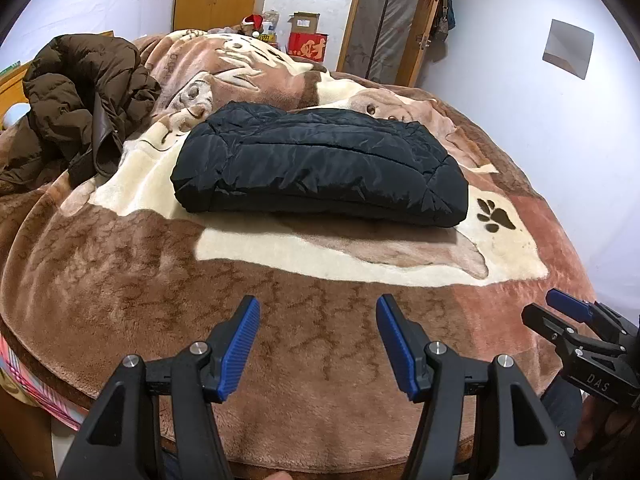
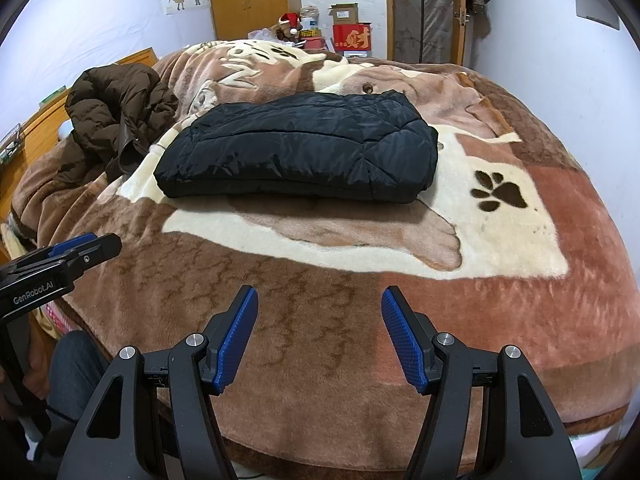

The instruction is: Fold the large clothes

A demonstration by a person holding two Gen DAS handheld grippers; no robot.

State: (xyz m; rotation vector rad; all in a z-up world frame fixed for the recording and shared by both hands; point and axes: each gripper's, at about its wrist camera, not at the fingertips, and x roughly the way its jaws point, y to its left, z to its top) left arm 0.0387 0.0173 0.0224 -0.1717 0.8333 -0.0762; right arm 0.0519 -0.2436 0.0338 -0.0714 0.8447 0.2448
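Plush brown blanket covers the bed; on it the black jacket lies folded, the brown coat crumpled just left of it. Our left gripper and right gripper hover spread, empty. We judge the brown coat comes next: pinch its 2 shoulders.

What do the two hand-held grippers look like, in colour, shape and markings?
Both look alike. The left hand-held gripper and the right hand-held gripper have black angular plastic frames with triangular cut-outs and silver round bolts. Each finger carries a blue ribbed pad. The left body reads "GenRobot.AI" in the right wrist view; the right one reads "DAS" in the left wrist view. No cables are clearly visible.
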